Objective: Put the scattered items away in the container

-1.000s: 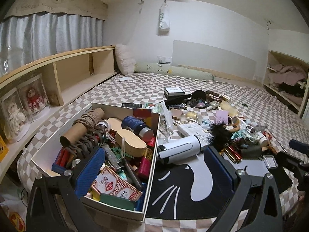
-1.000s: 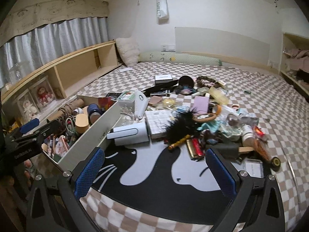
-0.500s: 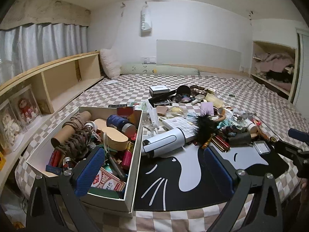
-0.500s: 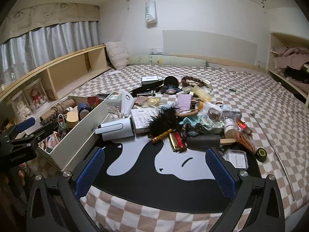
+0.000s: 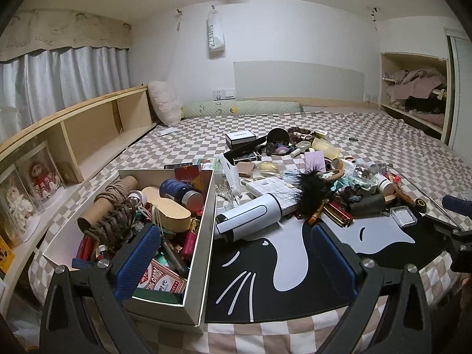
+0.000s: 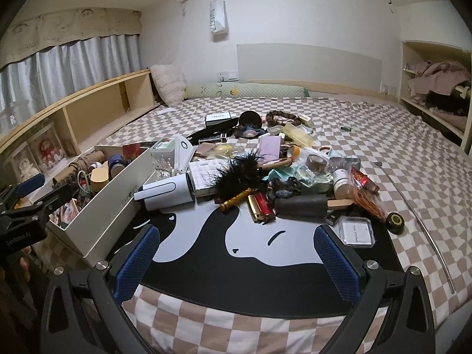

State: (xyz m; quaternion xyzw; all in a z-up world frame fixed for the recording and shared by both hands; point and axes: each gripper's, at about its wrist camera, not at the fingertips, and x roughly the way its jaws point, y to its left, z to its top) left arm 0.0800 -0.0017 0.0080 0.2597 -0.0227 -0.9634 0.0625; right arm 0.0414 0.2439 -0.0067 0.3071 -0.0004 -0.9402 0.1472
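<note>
Both grippers hang above the near edge of a bed covered in a brown-and-white checked sheet point(image 6: 383, 124), and neither holds anything. The left gripper point(image 5: 236, 253) has its blue-padded fingers point(image 5: 137, 261) spread wide, one over the near corner of the white cardboard box point(image 5: 203, 236) at lower left of the left wrist view, the other over the black-and-white cat-face mat point(image 5: 295, 265). The right gripper point(image 6: 237, 261) is likewise spread wide and empty, low in the right wrist view over the mat's near edge point(image 6: 236, 283). The box, seen at left centre in the right wrist view point(image 6: 109, 206), is already crowded: a cardboard tube wound with brown rope point(image 5: 115, 203), a dark blue can point(image 5: 180, 191), a tan oval block point(image 5: 171, 212) and a red-patterned card pack point(image 5: 162, 278) lie among smaller bits. The scattered items sit in a heap right of the box, across the middle of both views. Nearest the box wall, just beside it, lies a white cylindrical device with a black end point(image 6: 168, 191); beyond it a black feather tuft point(image 6: 236, 174) with a gold handle, a red-and-gold harmonica point(image 6: 259, 206), a dark foam roller on a wooden handle point(image 6: 301, 206), a clear plastic case point(image 6: 355, 231), a small black round tin point(image 6: 395, 221), and a black-and-white Chanel box point(image 6: 218, 119) farther back. The left gripper's dark body point(image 6: 26, 215) shows at the left edge of the right wrist view.
</note>
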